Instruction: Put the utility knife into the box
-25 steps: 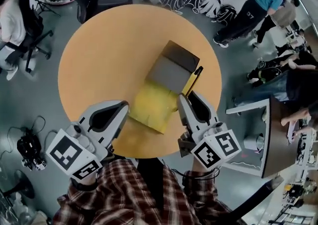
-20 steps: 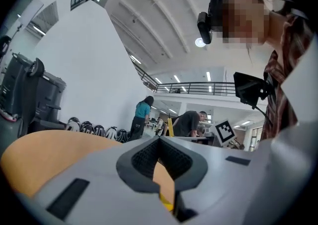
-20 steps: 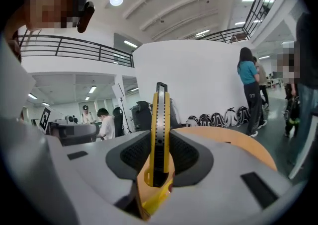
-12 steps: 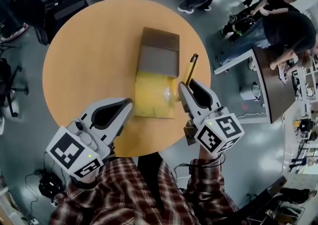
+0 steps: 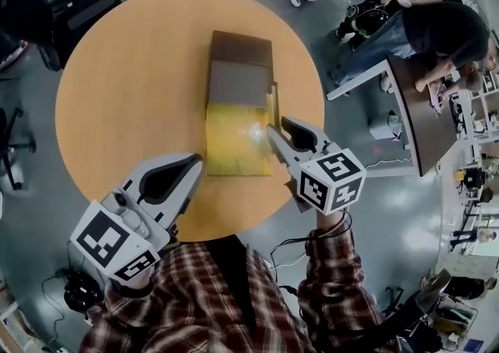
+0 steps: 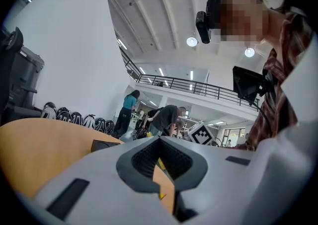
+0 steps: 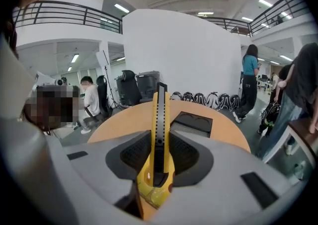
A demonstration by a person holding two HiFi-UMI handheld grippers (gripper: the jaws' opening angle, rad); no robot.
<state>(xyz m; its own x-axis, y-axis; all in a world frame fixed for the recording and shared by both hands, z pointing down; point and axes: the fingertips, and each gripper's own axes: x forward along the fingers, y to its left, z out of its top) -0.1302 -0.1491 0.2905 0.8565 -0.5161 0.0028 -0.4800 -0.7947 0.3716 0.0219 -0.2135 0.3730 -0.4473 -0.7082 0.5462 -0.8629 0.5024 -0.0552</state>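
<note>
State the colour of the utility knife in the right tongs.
The utility knife is yellow with a black slider, clearest in the right gripper view.

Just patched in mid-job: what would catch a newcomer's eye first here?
The yellow utility knife, clamped in the right gripper and pointing forward by the right side of the open box. Then the round orange table filling the head view, with the left gripper shut and empty over its near edge.

no words, brands or numbers can be read anywhere. the marker cubes (image 5: 331,182) bear only square black-and-white patterns.
</note>
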